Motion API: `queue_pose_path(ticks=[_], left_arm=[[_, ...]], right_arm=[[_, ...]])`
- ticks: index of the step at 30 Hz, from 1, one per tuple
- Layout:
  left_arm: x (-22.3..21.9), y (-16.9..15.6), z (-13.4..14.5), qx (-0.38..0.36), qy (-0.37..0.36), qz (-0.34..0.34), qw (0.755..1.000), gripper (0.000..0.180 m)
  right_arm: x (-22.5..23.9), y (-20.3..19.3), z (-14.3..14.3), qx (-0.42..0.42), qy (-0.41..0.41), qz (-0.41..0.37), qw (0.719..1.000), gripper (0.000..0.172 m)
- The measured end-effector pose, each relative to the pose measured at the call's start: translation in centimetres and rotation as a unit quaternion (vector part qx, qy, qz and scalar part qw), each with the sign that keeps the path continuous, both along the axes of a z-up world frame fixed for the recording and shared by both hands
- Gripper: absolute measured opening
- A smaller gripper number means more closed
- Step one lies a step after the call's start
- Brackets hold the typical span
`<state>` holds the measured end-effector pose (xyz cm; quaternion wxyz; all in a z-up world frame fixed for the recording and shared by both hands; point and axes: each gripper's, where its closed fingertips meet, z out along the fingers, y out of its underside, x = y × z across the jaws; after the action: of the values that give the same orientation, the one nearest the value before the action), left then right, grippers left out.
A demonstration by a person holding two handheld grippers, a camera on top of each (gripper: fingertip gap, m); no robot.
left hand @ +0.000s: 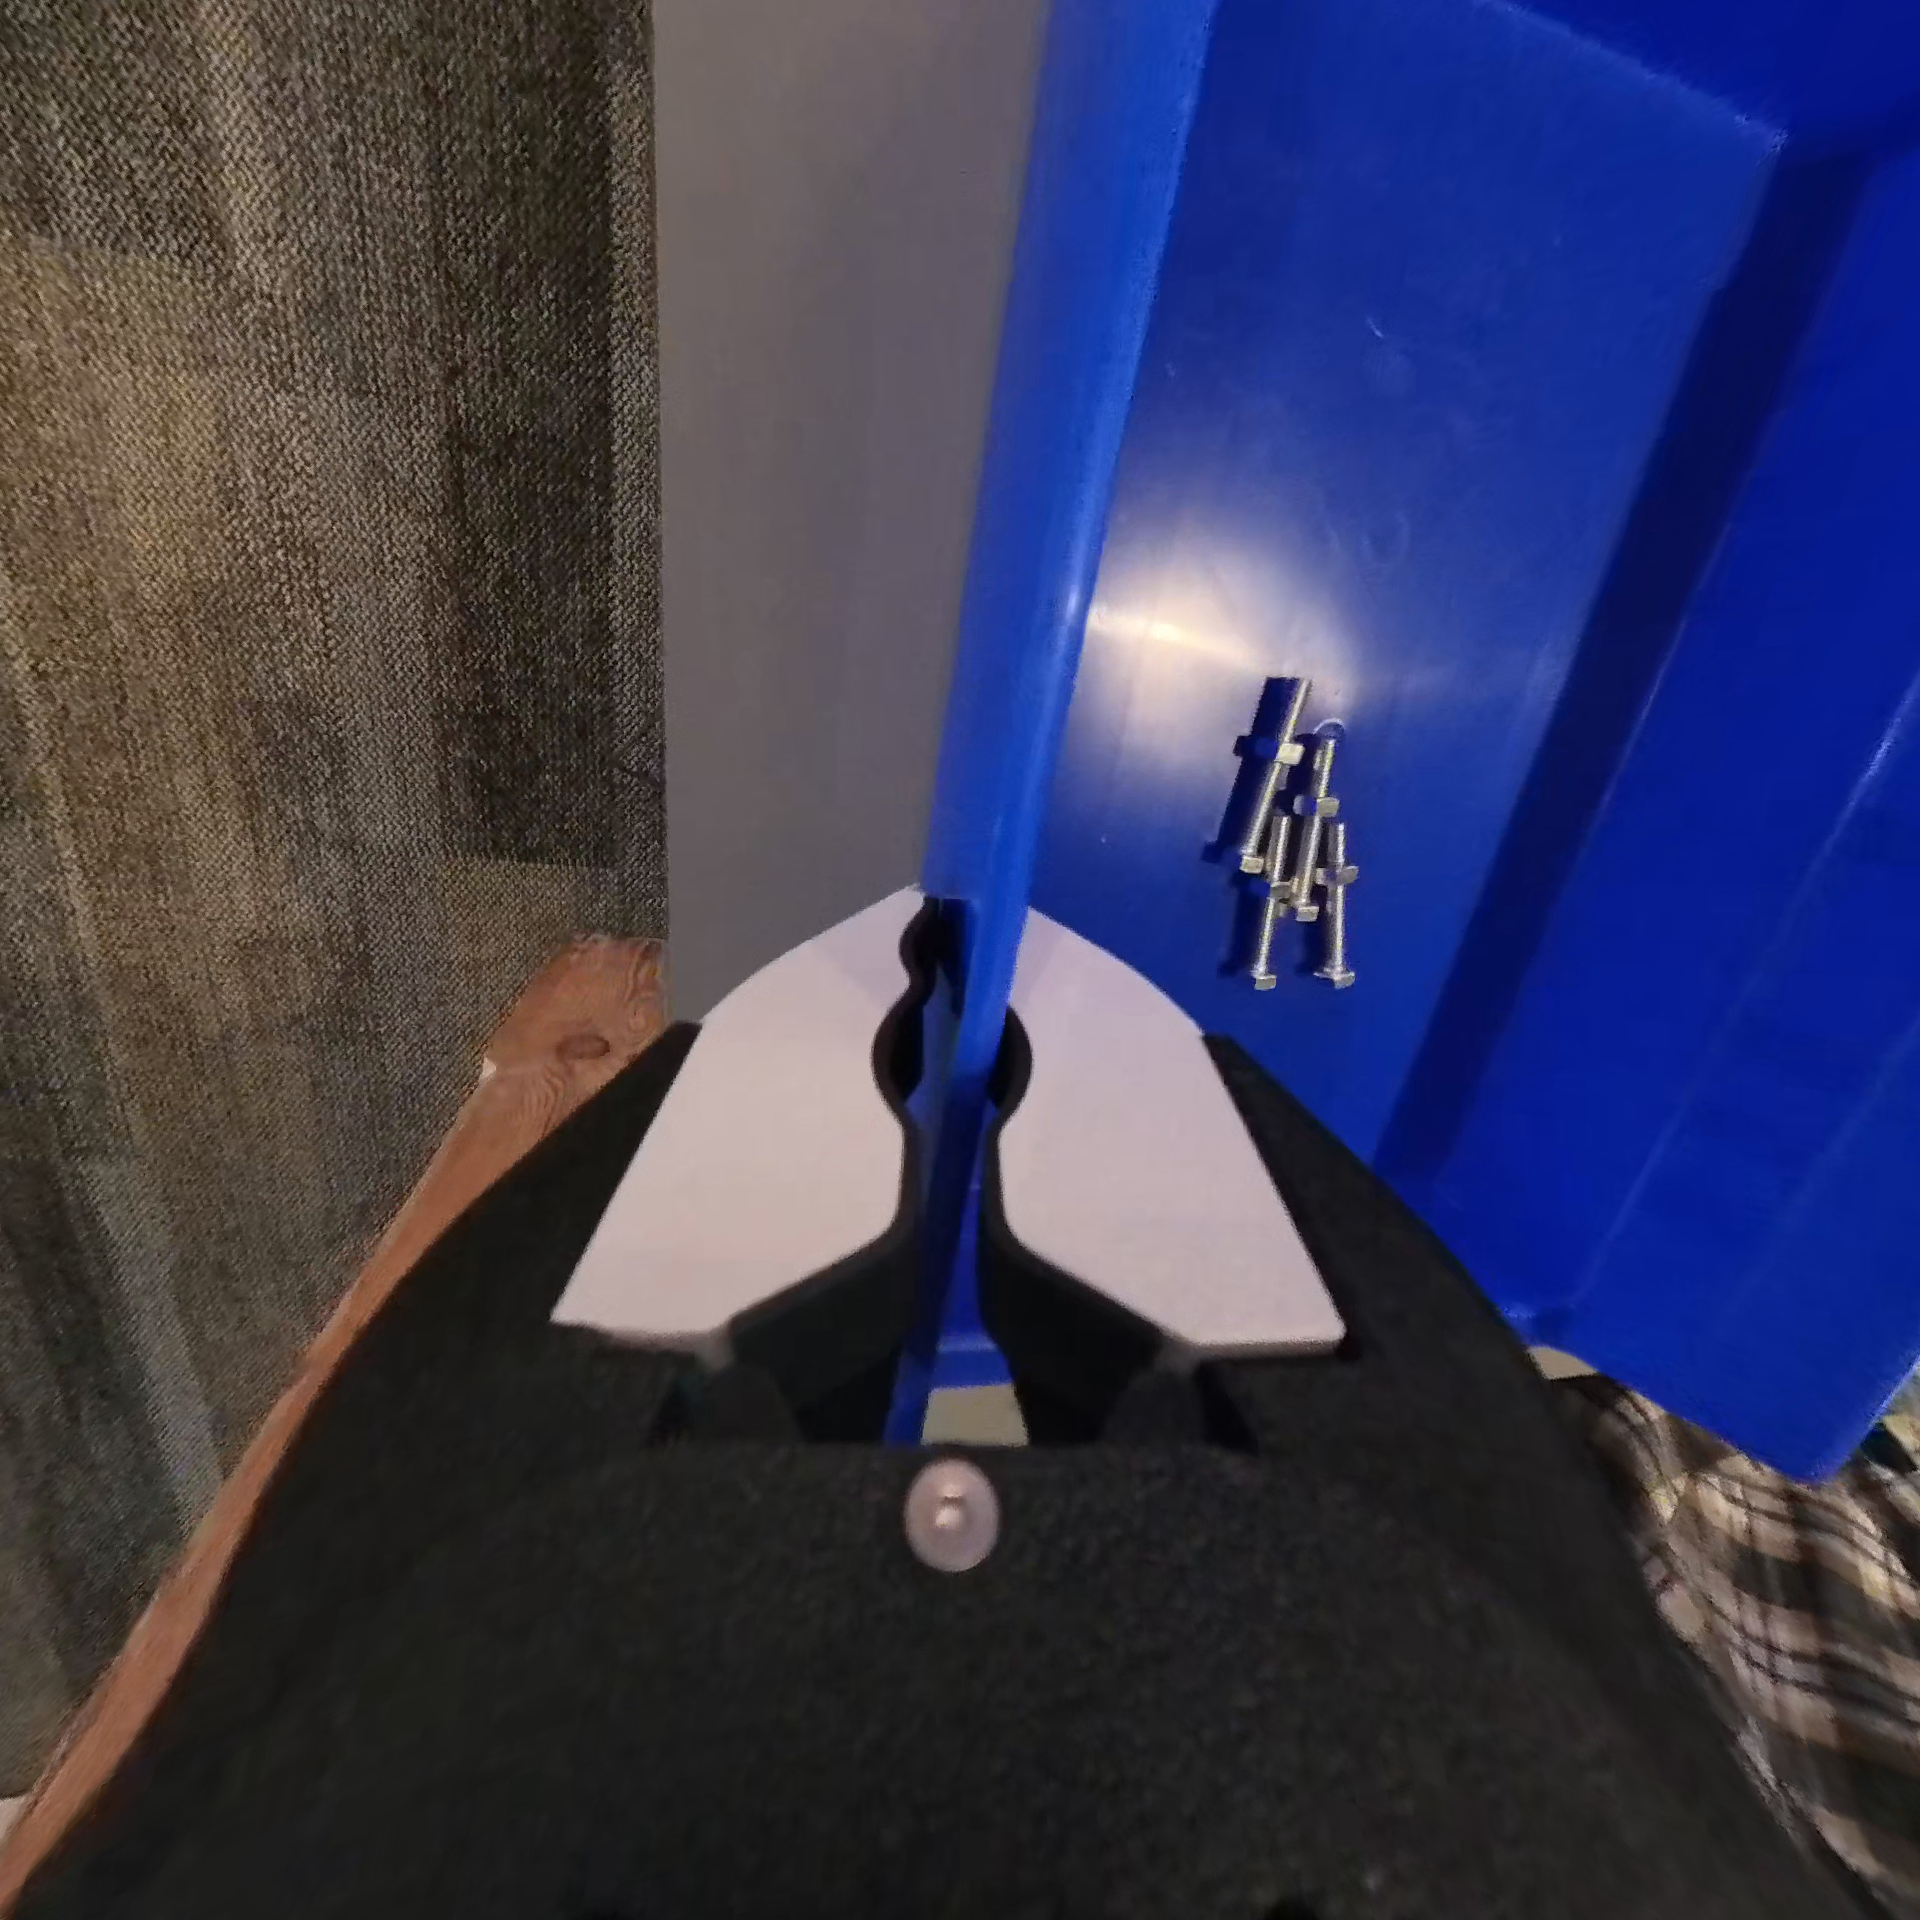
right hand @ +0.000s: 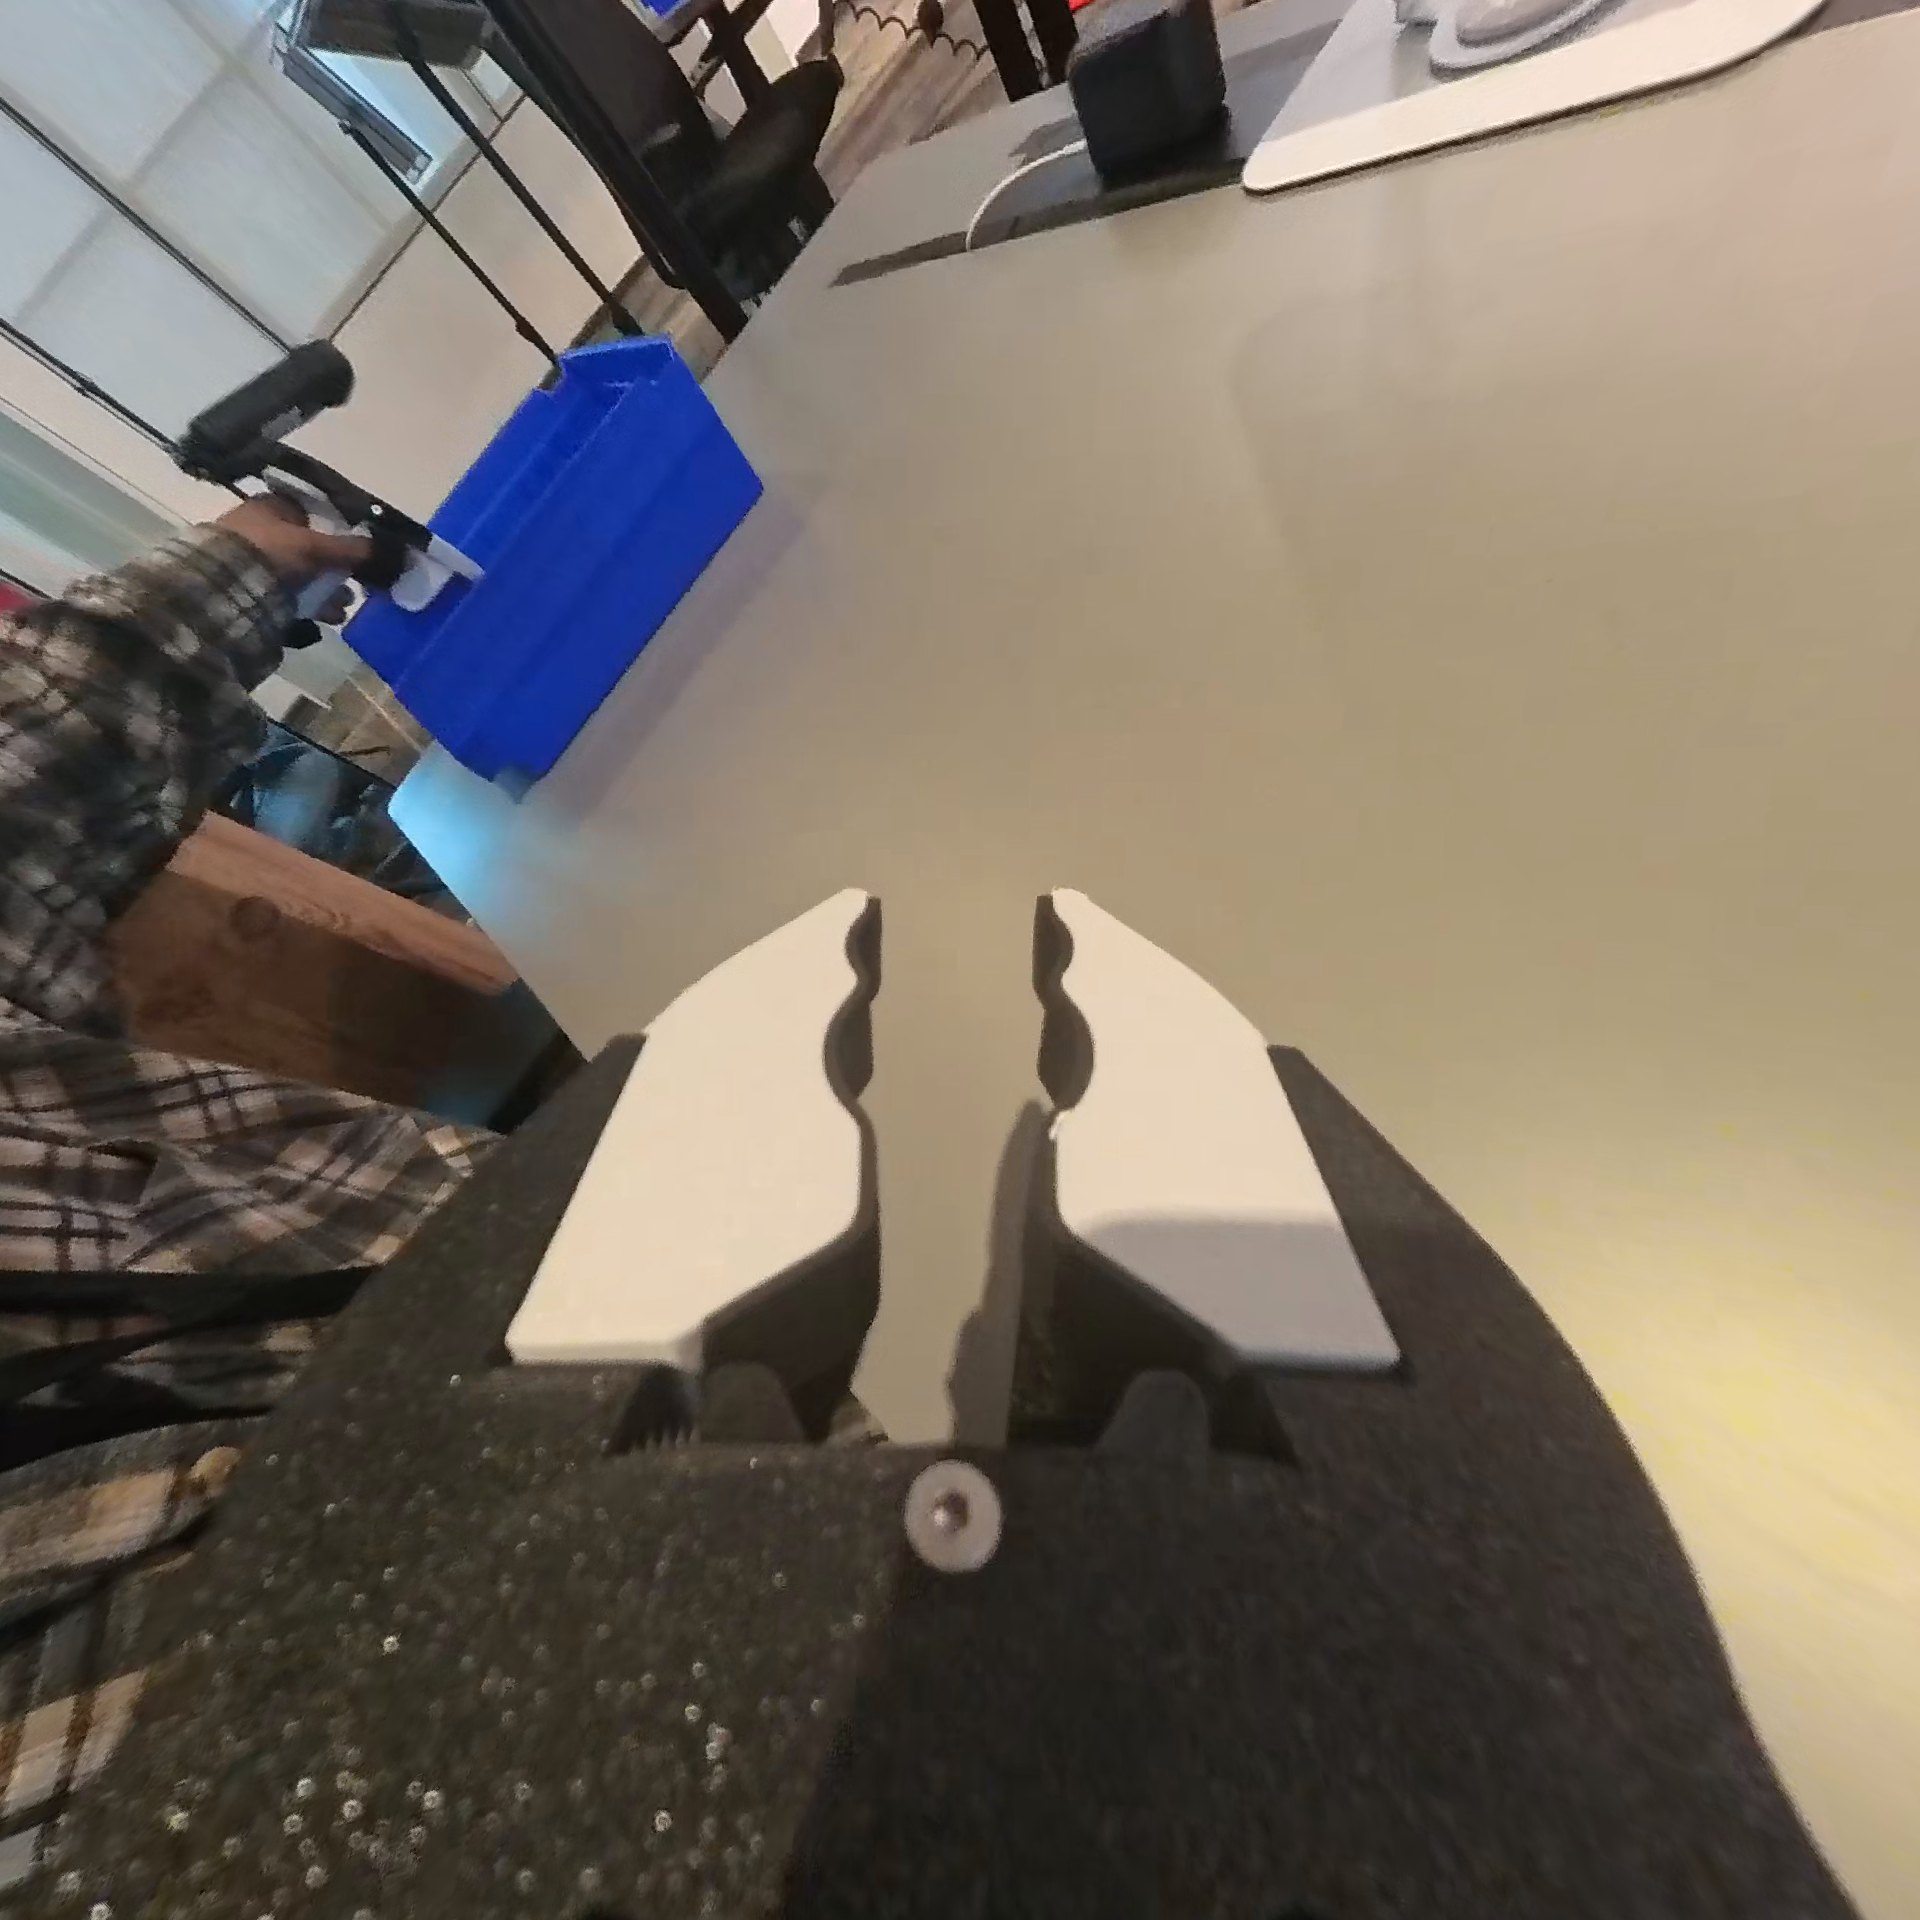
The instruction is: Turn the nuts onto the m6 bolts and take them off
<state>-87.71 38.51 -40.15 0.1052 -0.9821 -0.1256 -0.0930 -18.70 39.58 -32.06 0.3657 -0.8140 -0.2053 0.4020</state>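
Note:
My left gripper (left hand: 961, 914) is shut on the side wall of a blue plastic bin (left hand: 1403, 436); the wall runs between both white fingers. Several silver bolts with nuts (left hand: 1294, 842) lie together on the bin's floor, to the right of my fingertips. The right wrist view shows the same bin (right hand: 582, 561) tilted at the table's left edge, with the left gripper (right hand: 431, 577) clamped on its near rim. My right gripper (right hand: 956, 904) is open and empty, low over the grey table (right hand: 1299, 675), well to the right of the bin.
A person's plaid sleeve (right hand: 114, 727) reaches to the left gripper. A wooden block (right hand: 301, 966) sits by the table's left edge; it also shows in the left wrist view (left hand: 436, 1143). A black box (right hand: 1148, 83) and a pale mat (right hand: 1507, 83) lie at the far end. My right fingertips sit around 70 cm from my left ones.

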Motion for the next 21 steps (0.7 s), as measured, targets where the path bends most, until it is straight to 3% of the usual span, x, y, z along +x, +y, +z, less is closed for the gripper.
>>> queue_pose_path(ticks=[3,5,9,13,15,17,21], left_arm=[[-0.1,0.2,0.0,0.013,-0.002,0.002,1.0,0.008],[-0.6,0.4,0.3,0.029,0.008,0.019,0.999,0.037],[-2.1,0.4,3.3,0.083,0.034,0.051,0.995,0.069],[1.1,0.7,9.5,0.187,0.057,0.0,0.981,0.064],[4.1,0.7,11.0,0.203,0.068,-0.043,0.976,0.06],[6.9,0.8,10.8,0.194,0.072,-0.081,0.975,0.053],[10.3,0.5,7.4,0.131,0.066,-0.125,0.981,0.048]], right_arm=[[-0.9,0.1,0.2,0.001,-0.005,0.004,1.0,0.028],[-1.5,0.1,0.3,0.002,-0.004,0.007,1.0,0.03],[-2.2,0.2,0.9,0.012,-0.004,0.012,1.0,0.031],[-2.3,0.2,1.3,0.023,-0.007,0.009,1.0,0.031],[-2.5,0.2,1.4,0.024,0.001,0.01,1.0,0.031],[-2.7,0.1,1.4,0.023,0.008,0.014,1.0,0.031],[-2.8,-0.3,1.2,0.021,0.014,0.021,0.999,0.031]])
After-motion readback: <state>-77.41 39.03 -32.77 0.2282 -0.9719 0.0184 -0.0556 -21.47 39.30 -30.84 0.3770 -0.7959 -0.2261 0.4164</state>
